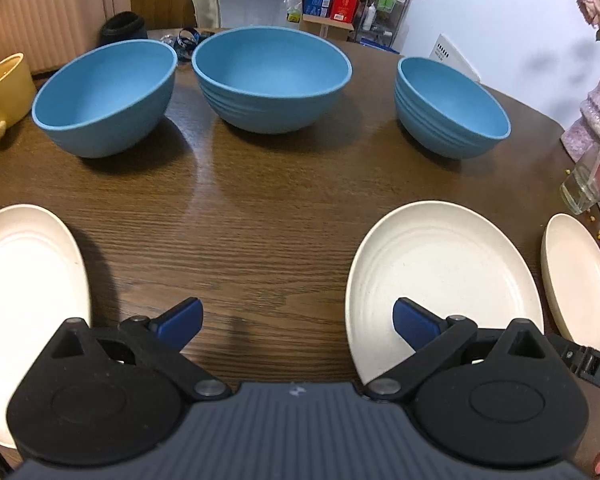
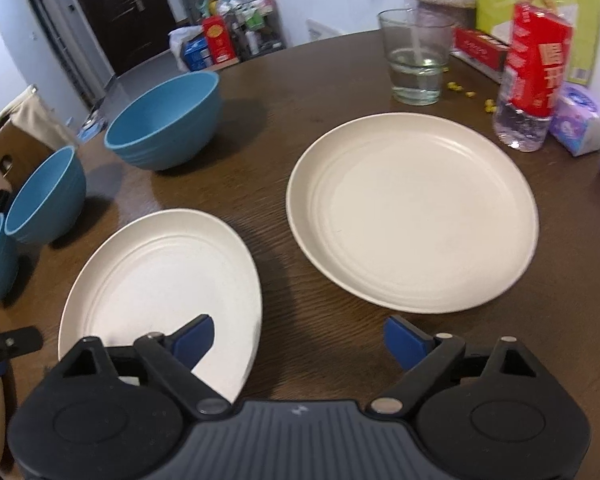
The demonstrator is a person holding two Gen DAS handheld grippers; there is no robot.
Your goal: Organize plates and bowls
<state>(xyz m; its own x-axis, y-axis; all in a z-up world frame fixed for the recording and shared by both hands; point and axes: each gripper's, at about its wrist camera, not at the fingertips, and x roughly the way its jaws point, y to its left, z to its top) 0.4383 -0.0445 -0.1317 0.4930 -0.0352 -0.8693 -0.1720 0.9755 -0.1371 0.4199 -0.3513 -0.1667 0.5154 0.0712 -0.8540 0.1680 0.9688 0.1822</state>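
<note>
Three blue bowls stand in a row at the back of the brown table: a left bowl (image 1: 104, 98), a middle bowl (image 1: 271, 78) and a right bowl (image 1: 452, 108). Three cream plates lie nearer: one at the left edge (image 1: 24, 292), a middle plate (image 1: 444, 276) and a right one (image 1: 578, 280). My left gripper (image 1: 298, 324) is open over bare wood, its right finger above the middle plate's rim. In the right wrist view my right gripper (image 2: 298, 340) is open between the middle plate (image 2: 160, 292) and the larger plate (image 2: 412, 212), nothing between its fingers.
A yellow mug (image 1: 2, 92) sits at the far left. A glass of water (image 2: 416, 56), a water bottle with a red label (image 2: 532, 76), tissue packs (image 2: 580, 124) and boxes crowd the table's right side. The left gripper's edge (image 2: 4, 344) shows beside the middle plate.
</note>
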